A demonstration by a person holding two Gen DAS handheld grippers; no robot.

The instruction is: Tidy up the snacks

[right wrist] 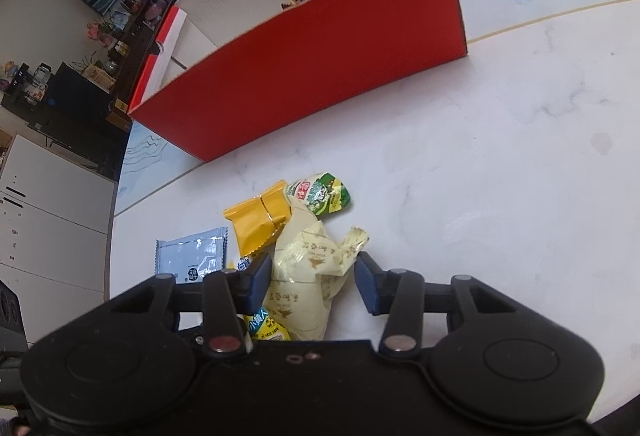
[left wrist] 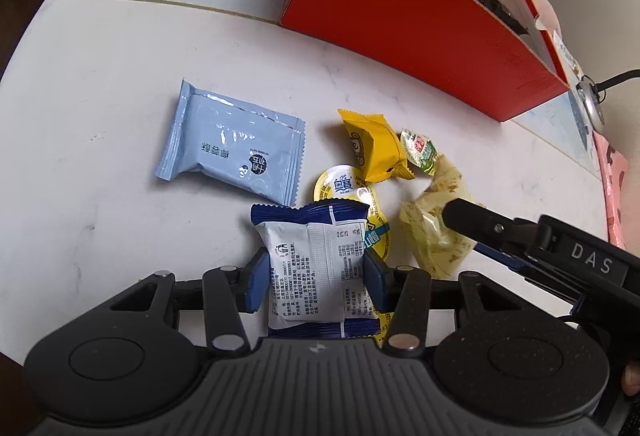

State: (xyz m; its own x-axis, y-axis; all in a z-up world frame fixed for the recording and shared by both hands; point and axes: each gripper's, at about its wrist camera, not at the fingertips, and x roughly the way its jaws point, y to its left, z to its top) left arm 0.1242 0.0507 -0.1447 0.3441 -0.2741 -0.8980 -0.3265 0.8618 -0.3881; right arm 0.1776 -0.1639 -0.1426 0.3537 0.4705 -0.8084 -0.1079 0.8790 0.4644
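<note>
Left gripper [left wrist: 316, 278] clamps a white-and-navy foil snack packet [left wrist: 316, 268]. Right gripper [right wrist: 314, 282], jaws apart, straddles a pale yellow crinkled wrapper [right wrist: 308, 276] on the white marble table [right wrist: 500, 176], near the red cardboard box [right wrist: 304, 76].

A white marble-look tabletop [left wrist: 120, 216] with a pale blue band along its far edge carries a red box [left wrist: 420, 36] toward that far edge. Nearer lie a light blue packet [left wrist: 232, 152], a yellow packet [left wrist: 372, 146], a small green-and-white packet [left wrist: 422, 152], a round yellow-lidded cup [left wrist: 340, 188] and a pale yellow wrapper [left wrist: 436, 232], clustered together.
</note>
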